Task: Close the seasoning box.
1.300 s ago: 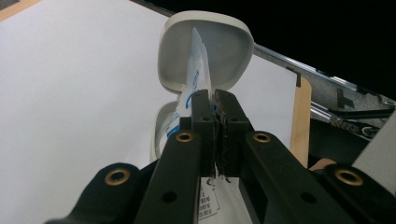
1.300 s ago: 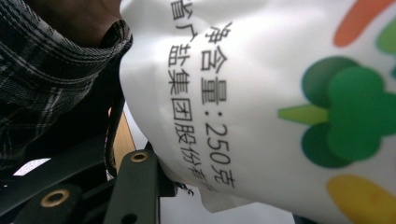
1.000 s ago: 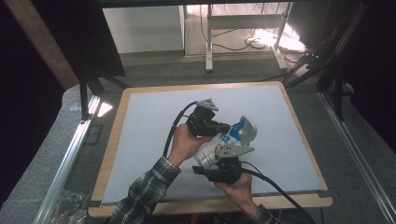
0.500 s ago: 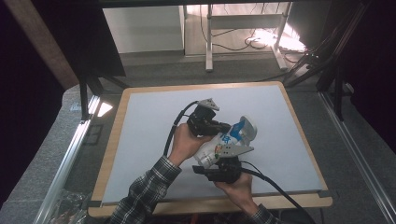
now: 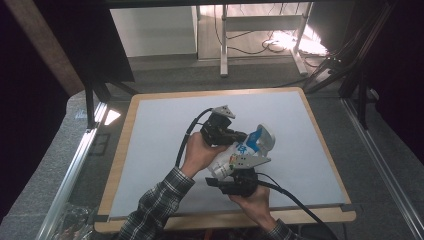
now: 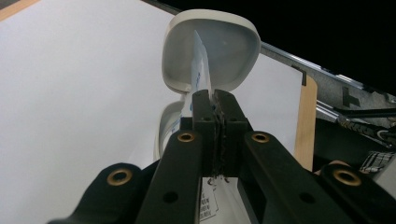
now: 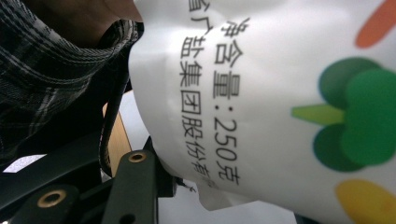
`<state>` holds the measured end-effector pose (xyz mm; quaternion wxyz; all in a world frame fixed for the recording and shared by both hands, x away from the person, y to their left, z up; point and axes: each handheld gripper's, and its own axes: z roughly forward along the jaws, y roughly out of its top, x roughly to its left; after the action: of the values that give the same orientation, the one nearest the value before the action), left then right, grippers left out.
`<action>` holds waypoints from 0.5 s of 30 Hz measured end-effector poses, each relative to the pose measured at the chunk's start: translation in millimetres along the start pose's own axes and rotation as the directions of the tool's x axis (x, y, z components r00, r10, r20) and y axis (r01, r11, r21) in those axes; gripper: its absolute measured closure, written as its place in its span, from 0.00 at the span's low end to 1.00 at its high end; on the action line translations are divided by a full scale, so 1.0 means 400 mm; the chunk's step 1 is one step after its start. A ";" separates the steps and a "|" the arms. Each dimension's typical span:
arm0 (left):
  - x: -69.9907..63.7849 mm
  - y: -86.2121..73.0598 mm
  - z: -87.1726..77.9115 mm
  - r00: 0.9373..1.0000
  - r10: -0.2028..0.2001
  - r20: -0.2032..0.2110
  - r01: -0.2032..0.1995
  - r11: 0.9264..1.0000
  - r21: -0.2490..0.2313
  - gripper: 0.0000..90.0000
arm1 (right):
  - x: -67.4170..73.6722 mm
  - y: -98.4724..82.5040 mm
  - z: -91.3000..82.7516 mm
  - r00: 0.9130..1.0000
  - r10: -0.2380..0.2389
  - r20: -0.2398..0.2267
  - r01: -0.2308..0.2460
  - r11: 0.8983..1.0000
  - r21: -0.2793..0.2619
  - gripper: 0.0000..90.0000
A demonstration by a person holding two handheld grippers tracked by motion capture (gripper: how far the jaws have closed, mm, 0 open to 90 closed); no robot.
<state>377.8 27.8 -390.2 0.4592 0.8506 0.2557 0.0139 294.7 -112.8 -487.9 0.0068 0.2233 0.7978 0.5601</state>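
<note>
A white pouch with blue and coloured print is held up over the table between both grippers. My left gripper is shut on the pouch's thin upper edge, as the left gripper view shows. Just beyond that edge lies a white rounded dish, which the high view places right of the pouch top. My right gripper grips the pouch from below. In the right gripper view the printed pouch covers one finger, and the other finger presses against its lower edge.
The table has a white mat and a wooden rim. Cables trail from both grippers toward the front edge. A plaid sleeve comes in at the bottom left. Metal rails run along both sides of the table.
</note>
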 end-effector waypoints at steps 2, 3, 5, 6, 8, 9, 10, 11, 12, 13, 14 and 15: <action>0.000 0.000 0.000 1.000 0.000 0.000 0.000 1.000 -0.001 0.98 | 0.001 0.000 0.000 1.000 -0.001 0.001 0.001 1.000 0.000 0.63; 0.000 0.000 0.000 1.000 0.000 -0.002 0.000 1.000 -0.002 0.98 | 0.001 0.000 0.000 1.000 -0.001 0.001 0.001 1.000 0.000 0.63; 0.001 0.001 -0.001 1.000 0.006 -0.003 -0.006 1.000 0.002 0.98 | 0.001 0.001 0.000 1.000 -0.003 0.001 0.003 1.000 -0.001 0.62; 0.000 0.001 -0.002 1.000 0.007 -0.004 -0.007 1.000 0.001 0.98 | 0.001 0.000 0.001 1.000 -0.004 0.001 0.004 1.000 -0.001 0.62; -0.001 0.001 -0.002 1.000 0.007 -0.004 -0.007 1.000 -0.002 0.98 | 0.001 0.000 0.001 1.000 -0.005 0.000 0.005 1.000 -0.002 0.62; -0.001 0.001 -0.002 1.000 0.006 -0.006 -0.006 1.000 -0.001 0.98 | 0.001 0.000 0.001 1.000 -0.004 -0.001 0.004 1.000 -0.002 0.62; -0.003 0.001 -0.002 1.000 0.000 -0.005 0.000 1.000 -0.008 0.98 | 0.001 0.000 0.001 1.000 -0.003 -0.003 0.003 1.000 -0.003 0.62; -0.003 0.001 -0.001 1.000 -0.001 -0.005 0.001 1.000 -0.013 0.98 | 0.001 0.000 0.001 1.000 0.000 -0.005 0.000 1.000 -0.004 0.62; -0.004 0.001 -0.002 1.000 -0.001 -0.005 0.000 1.000 -0.014 0.98 | 0.001 0.000 0.002 1.000 0.001 -0.007 -0.001 1.000 -0.004 0.62; -0.004 0.001 -0.002 1.000 0.000 -0.006 0.000 1.000 -0.014 0.98 | 0.001 0.000 0.002 1.000 0.006 -0.010 -0.006 1.000 -0.003 0.62; -0.004 0.001 -0.002 1.000 0.000 -0.008 0.000 1.000 -0.015 0.98 | 0.001 0.000 0.002 1.000 0.009 -0.013 -0.009 1.000 -0.002 0.62; -0.004 0.001 -0.002 1.000 0.001 -0.008 -0.001 1.000 -0.015 0.98 | 0.000 0.000 0.002 1.000 0.008 -0.013 -0.008 1.000 -0.004 0.62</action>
<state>376.2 27.6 -388.9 0.4647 0.8471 0.2570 0.0195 294.7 -112.0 -488.3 0.0001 0.2228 0.7959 0.5629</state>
